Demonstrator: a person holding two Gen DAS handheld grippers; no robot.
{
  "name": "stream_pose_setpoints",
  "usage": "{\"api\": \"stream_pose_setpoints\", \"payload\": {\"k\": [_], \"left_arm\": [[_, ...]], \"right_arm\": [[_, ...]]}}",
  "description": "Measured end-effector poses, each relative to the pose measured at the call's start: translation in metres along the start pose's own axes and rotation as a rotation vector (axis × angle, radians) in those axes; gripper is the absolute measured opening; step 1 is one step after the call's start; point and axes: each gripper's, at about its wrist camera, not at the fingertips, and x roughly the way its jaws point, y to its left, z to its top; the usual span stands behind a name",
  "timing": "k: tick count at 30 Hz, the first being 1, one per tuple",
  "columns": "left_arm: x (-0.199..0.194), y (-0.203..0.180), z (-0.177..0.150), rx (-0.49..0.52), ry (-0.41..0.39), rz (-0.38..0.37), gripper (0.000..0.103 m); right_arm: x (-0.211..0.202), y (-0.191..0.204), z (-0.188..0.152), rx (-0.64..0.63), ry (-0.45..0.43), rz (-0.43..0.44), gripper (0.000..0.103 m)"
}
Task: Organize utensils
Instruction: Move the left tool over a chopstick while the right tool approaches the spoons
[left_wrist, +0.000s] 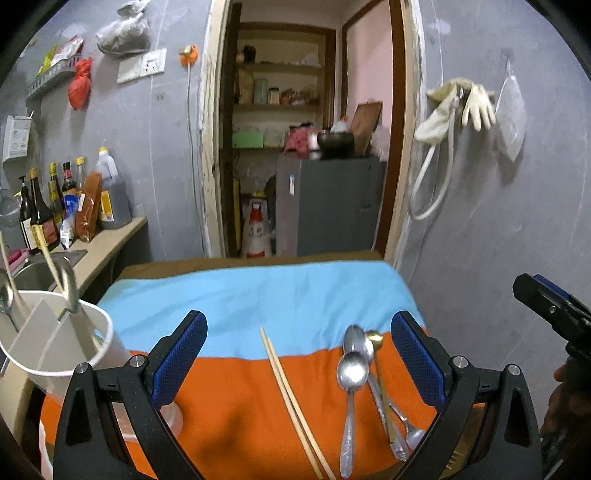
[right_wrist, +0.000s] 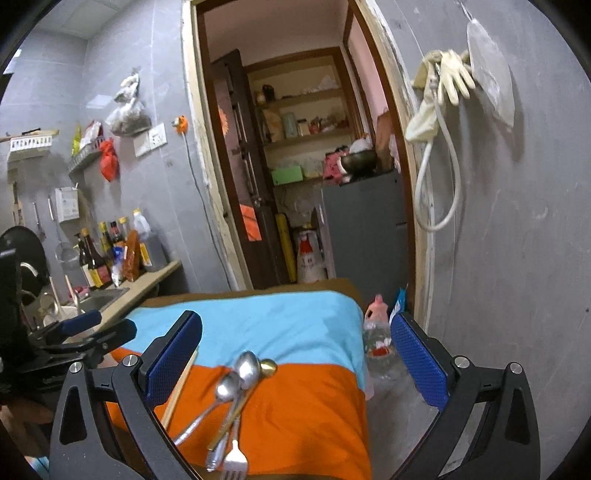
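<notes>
Orange and sky-blue cloth (left_wrist: 258, 302) covered the desk, the blue band farther from the cameras and the orange nearer. On the orange part, lower centre of the left wrist view, a pair of pale chopsticks (left_wrist: 291, 402) lay side by side, running diagonally toward the bottom edge. Just right of them sat a loose cluster of metal utensils: a steel spoon (left_wrist: 351, 384) nearest the chopsticks, a second steel spoon (left_wrist: 355, 339) overlapping it, a gold-coloured spoon (left_wrist: 375, 338) touching that one, and a fork (right_wrist: 234, 461) whose tines showed at the bottom of the right wrist view.

The left gripper (left_wrist: 297, 354) hovered above the cloth with its blue-padded fingers (left_wrist: 184, 354) spread wide, holding nothing; chopsticks and spoons showed between them. The right gripper (right_wrist: 295, 354) likewise had its fingers (right_wrist: 417, 358) spread apart and empty, with the spoon cluster below, toward its left finger.

At the left edge of the left wrist view stood a white divided utensil holder (left_wrist: 55, 350), already containing a few upright utensils. Behind it, in the upper left, sauce bottles (left_wrist: 44, 210) lined a counter beside a sink (left_wrist: 40, 269).
</notes>
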Motion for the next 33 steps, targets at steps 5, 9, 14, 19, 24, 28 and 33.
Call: {"api": "stream_pose_setpoints", "payload": {"k": [5, 9, 14, 19, 24, 28, 33], "left_arm": [[0.018, 0.002, -0.01, -0.011, 0.06, -0.001, 0.097], [0.032, 0.004, -0.016, -0.026, 0.105, -0.009, 0.09], [0.05, 0.012, -0.025, -0.058, 0.183, -0.022, 0.058], [0.061, 0.023, -0.033, -0.078, 0.243, 0.012, 0.039], [0.072, 0.03, -0.041, -0.108, 0.302, 0.025, 0.029], [0.075, 0.031, -0.043, -0.119, 0.328, 0.03, 0.024], [0.077, 0.034, -0.047, -0.12, 0.355, 0.054, 0.021]], "right_arm": [[0.017, -0.009, -0.01, 0.027, 0.059, 0.017, 0.103], [0.033, -0.011, -0.018, 0.031, 0.12, 0.041, 0.1], [0.057, -0.011, -0.025, 0.029, 0.228, 0.065, 0.085], [0.082, -0.007, -0.033, 0.016, 0.344, 0.074, 0.073], [0.099, 0.002, -0.043, -0.01, 0.424, 0.084, 0.069], [0.107, 0.009, -0.046, -0.033, 0.461, 0.096, 0.066], [0.116, 0.015, -0.049, -0.066, 0.513, 0.095, 0.066]]}}
